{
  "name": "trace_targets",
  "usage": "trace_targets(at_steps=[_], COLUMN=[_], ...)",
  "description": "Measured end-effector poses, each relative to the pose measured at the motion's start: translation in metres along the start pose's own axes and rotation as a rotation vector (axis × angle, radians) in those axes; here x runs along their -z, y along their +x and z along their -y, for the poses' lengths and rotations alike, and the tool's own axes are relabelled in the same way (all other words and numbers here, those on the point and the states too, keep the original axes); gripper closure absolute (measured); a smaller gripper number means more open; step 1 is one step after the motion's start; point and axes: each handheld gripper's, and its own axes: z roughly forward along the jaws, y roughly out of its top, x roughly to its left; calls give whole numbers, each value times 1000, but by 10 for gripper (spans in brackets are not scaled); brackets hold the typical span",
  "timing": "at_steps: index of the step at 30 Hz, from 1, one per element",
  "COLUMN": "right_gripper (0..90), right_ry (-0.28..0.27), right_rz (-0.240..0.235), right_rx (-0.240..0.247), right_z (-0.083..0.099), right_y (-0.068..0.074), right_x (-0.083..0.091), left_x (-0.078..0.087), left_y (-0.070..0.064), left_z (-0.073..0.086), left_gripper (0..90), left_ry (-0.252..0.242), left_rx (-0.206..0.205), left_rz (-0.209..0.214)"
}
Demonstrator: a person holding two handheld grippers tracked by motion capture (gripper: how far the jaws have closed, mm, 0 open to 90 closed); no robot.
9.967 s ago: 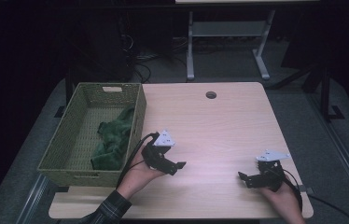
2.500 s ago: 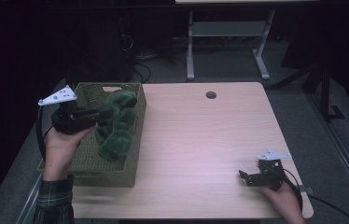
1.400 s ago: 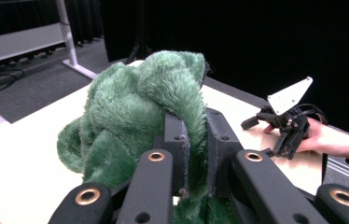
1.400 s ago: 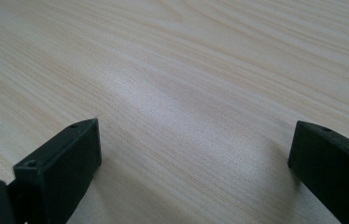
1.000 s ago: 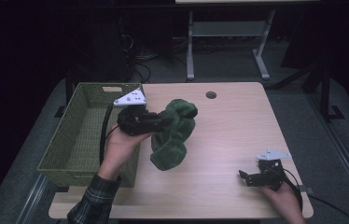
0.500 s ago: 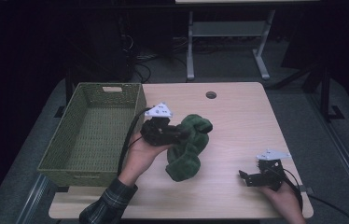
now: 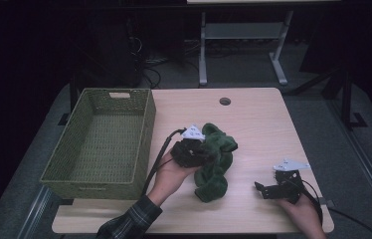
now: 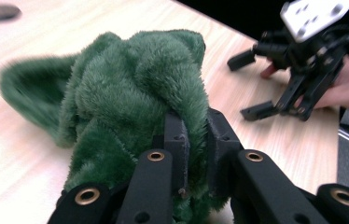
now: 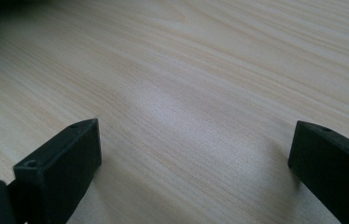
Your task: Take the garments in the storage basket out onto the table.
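A fuzzy dark green cloth point(image 7: 215, 164) lies bunched on the middle of the wooden table point(image 7: 253, 119), its lower end trailing toward the front edge. My left gripper point(image 7: 205, 153) is shut on a fold of the green cloth point(image 8: 135, 93), which bulges between the two black jaws in the left gripper view. My right gripper point(image 7: 267, 190) rests at the table's front right, open, jaws wide apart over bare wood point(image 9: 196, 107). The left gripper view also catches that right gripper point(image 8: 275, 88) in a hand beyond the cloth.
A woven green basket point(image 7: 102, 139) stands at the table's left side with nothing in it. A round cable hole point(image 7: 225, 101) sits near the far edge. Behind the table are a metal stand point(image 7: 243, 45) and cables on dark floor.
My left gripper has lifted the green cloth out of the basket and carried it right and down onto the table's middle. The right gripper has stayed put.
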Motion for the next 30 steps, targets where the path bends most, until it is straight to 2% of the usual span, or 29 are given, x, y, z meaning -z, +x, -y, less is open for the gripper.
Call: trace_targets(at_steps=[2,4,14,15,16,18,20,21,22,23,24,25,28,29,30], right_gripper=[21,21,21,21,21,21,21,21,21,21,21,20,21,20,20], right_ry=[0,-1,-1,-1,-1,-2,-2,-1,-1,-1,-1,-1,0,0,0], right_rz=[-1,-2,-2,-2,-2,-2,-2,-2,-2,-2,-2,-2,-2,1,1], right_rx=[0,3,3,3,3,1,2,3,3,3,3,4,4,1,1], right_z=[0,0,0,0,0,0,0,0,0,0,0,0,0,0,0], right_y=[0,0,0,0,0,0,0,0,0,0,0,0,0,0,0], right_x=[0,0,0,0,0,0,0,0,0,0,0,0,0,0,0], left_x=[-5,-19,-45,-51,-53,-53,-50,-47,-41,-37,-37,-29,-21,-12,-12], left_y=[0,2,5,7,8,9,11,11,11,11,11,11,12,11,11], left_z=[3,10,23,26,28,28,27,26,24,24,24,22,21,20,20], left_gripper=[802,802,784,766,756,700,596,596,526,498,485,476,469,468,468], left_ry=[13,37,91,114,108,107,100,96,81,77,77,62,48,34,34], left_rx=[-2,6,-5,-12,10,11,13,17,14,14,14,10,-1,3,3], left_rz=[2,12,23,28,39,46,49,53,55,57,57,45,35,30,30])
